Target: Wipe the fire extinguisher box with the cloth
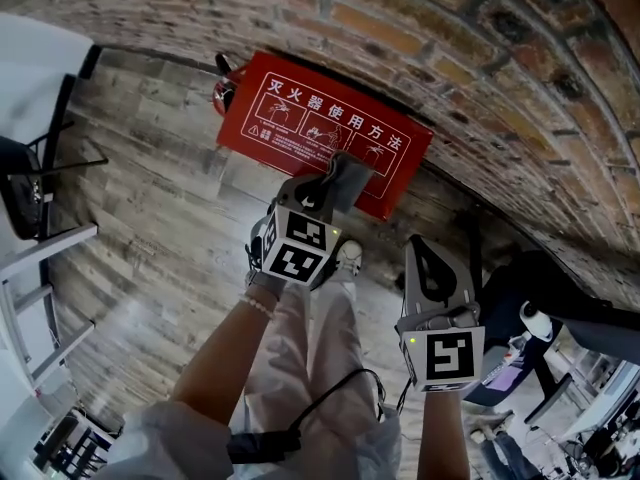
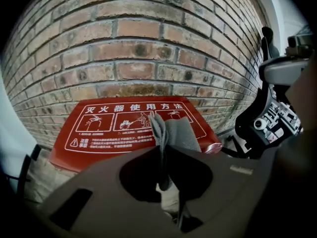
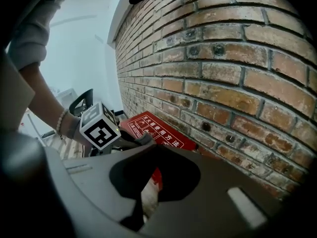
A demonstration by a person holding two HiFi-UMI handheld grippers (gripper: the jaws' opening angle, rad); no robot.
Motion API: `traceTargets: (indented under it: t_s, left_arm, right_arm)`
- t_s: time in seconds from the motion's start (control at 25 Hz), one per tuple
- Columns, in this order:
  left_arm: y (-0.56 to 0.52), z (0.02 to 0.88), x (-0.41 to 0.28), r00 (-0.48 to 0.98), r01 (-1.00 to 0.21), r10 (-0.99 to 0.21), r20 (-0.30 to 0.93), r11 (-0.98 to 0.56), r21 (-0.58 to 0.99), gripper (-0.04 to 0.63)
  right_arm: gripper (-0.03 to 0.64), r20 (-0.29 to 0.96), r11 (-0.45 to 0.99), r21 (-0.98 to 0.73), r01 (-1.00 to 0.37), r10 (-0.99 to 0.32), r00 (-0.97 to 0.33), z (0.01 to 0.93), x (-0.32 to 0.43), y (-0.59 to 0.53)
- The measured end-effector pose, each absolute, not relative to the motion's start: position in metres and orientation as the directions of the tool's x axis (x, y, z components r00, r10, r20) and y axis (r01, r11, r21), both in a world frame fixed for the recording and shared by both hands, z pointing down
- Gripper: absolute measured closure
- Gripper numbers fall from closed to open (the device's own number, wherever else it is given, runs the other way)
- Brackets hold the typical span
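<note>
The left claw is clamped on a folded grey cloth, which stands out of its tips over the red fire extinguisher box, towards the lid's 3 o'clock end. The right claw has its tips pressed together with nothing between them; in the head view it hangs at 4 o'clock from the left one, apart from the box. The box lies at the foot of the brick wall, which rises on its 12 o'clock side.
</note>
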State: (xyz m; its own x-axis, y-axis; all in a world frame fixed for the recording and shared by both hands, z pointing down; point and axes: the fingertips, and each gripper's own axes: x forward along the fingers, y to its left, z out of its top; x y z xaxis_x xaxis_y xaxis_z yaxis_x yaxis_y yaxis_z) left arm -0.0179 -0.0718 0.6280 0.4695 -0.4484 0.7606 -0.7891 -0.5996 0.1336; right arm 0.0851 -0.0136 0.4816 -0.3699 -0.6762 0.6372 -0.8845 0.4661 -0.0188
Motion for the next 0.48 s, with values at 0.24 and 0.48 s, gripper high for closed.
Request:
traceTargets:
  t_s: [0.24, 0.48]
  left_arm:
    - [-0.083, 0.628, -0.043, 0.45, -0.808, -0.471, 0.759, -0.577, 0.121, 0.583]
    - [-0.097, 0.629, -0.072, 0.418, -0.833, -0.5, 0.759, -0.545, 0.1, 0.582]
  right_arm:
    - [0.607, 0.637, 0.479, -0.02, -0.877, -0.67, -0.38, 0.482, 0.07, -0.019]
    - [0.607, 0.644, 0.497, -0.018, -0.867, -0.658, -0.39, 0.485, 0.058, -0.022]
